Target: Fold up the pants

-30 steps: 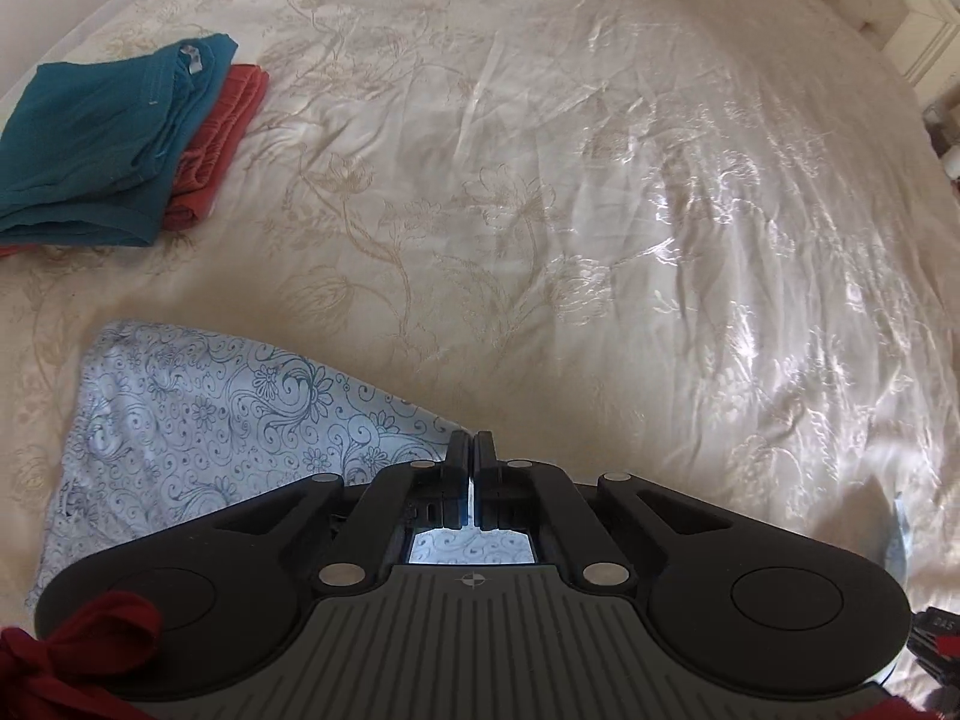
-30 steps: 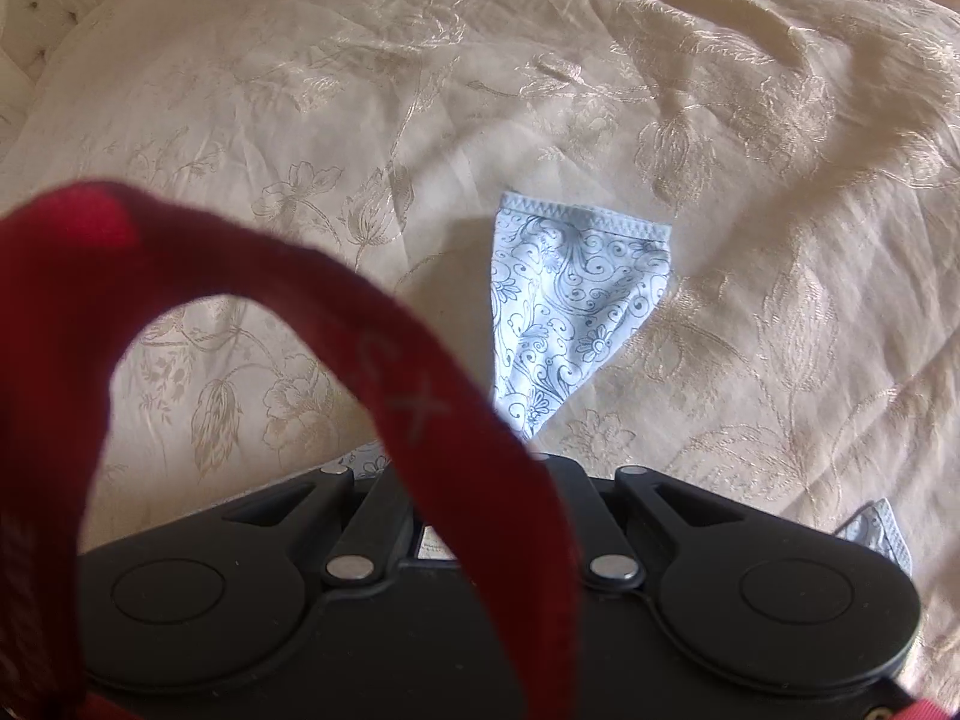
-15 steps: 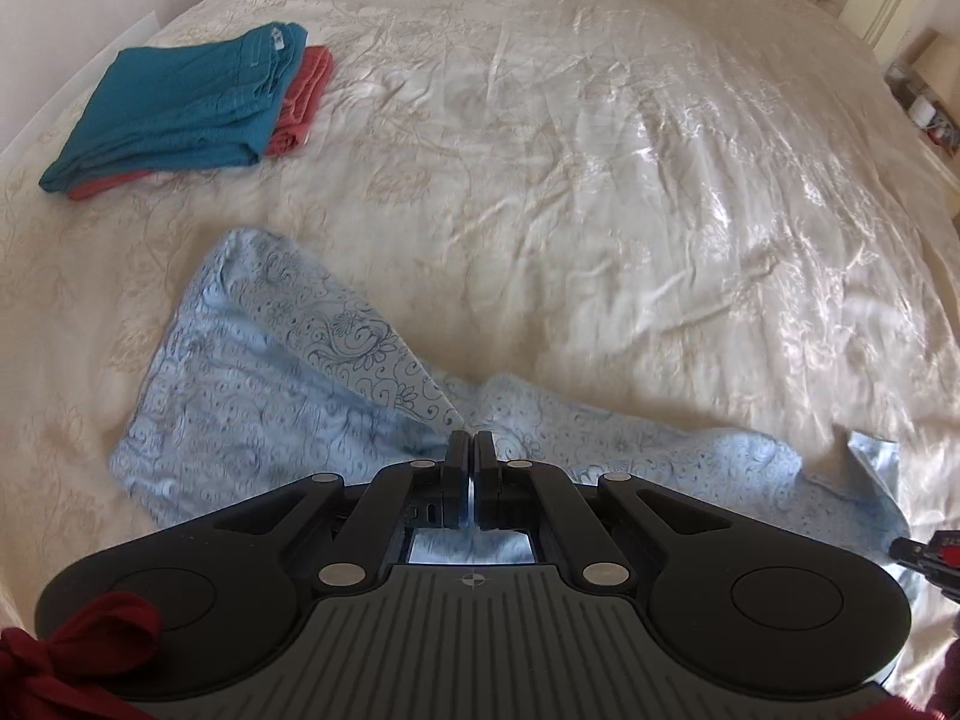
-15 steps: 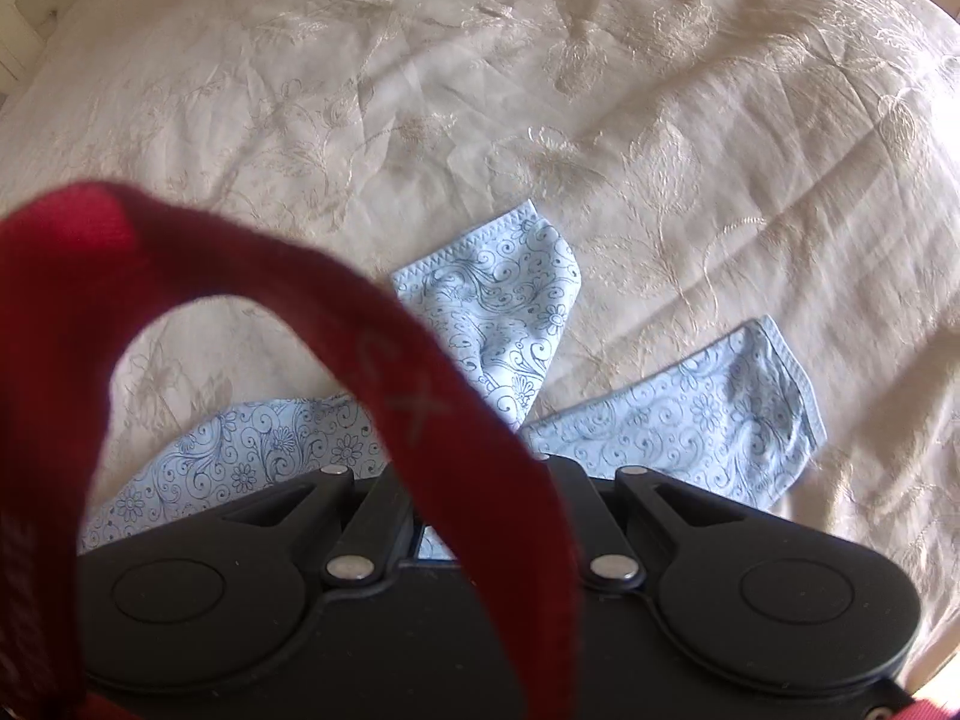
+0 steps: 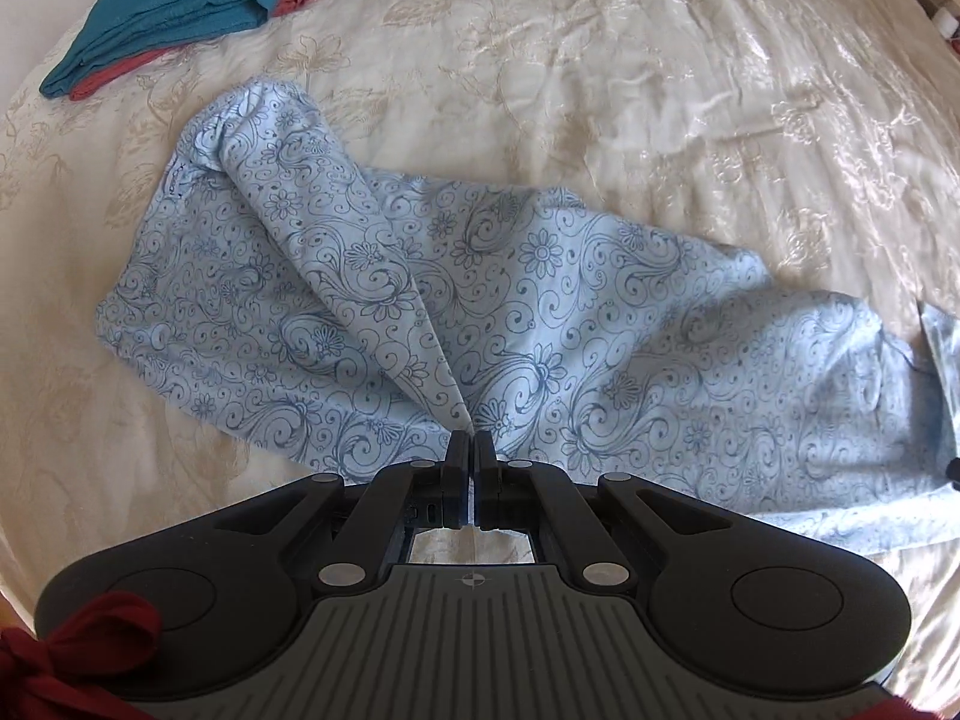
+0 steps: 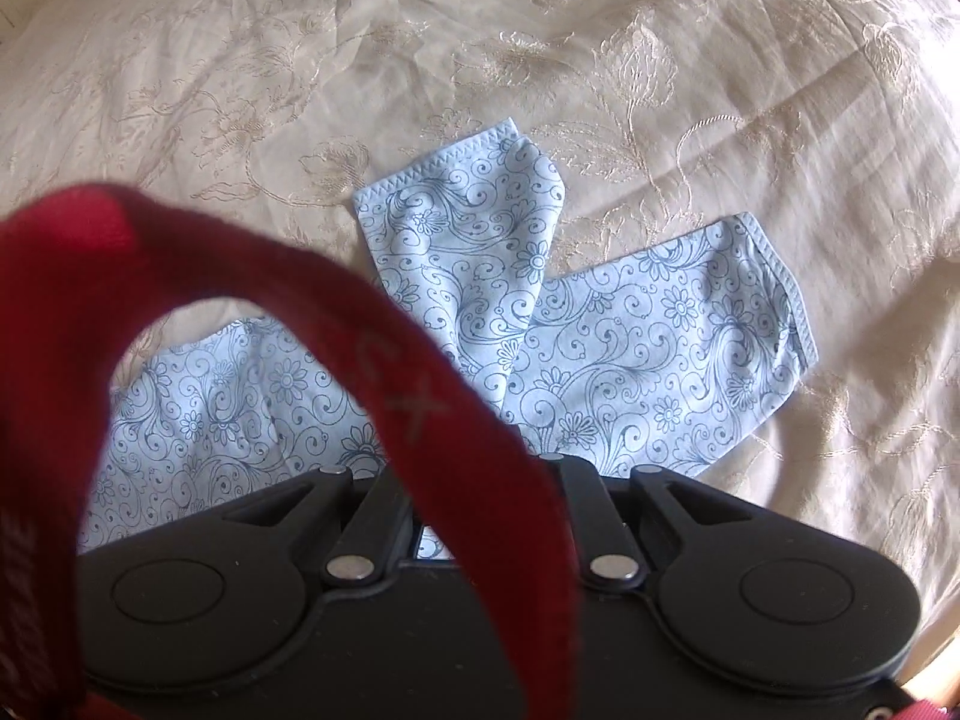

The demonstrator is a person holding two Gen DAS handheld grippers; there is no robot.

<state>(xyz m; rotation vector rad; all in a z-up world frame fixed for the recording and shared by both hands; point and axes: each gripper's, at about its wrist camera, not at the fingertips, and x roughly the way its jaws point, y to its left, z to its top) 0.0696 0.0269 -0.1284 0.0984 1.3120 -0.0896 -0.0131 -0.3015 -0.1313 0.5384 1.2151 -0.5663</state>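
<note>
Blue-patterned pants (image 5: 540, 312) are lying crumpled on the bed (image 5: 600, 60), legs splayed apart, so we are only starting. Our left tongs (image 5: 470, 441) are pinching a fabric ridge; our right tongs (image 6: 480, 468), fingertips strap-hidden, are opening.

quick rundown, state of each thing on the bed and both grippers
blue patterned pants: spread on the bed, rumpled, not yet folded
pant legs: splayed apart, hems flat
left gripper: shut on a pinch of pants fabric
right gripper: jaws opening, tips hidden behind red strap
teal and coral clothes: folded, stacked
</note>
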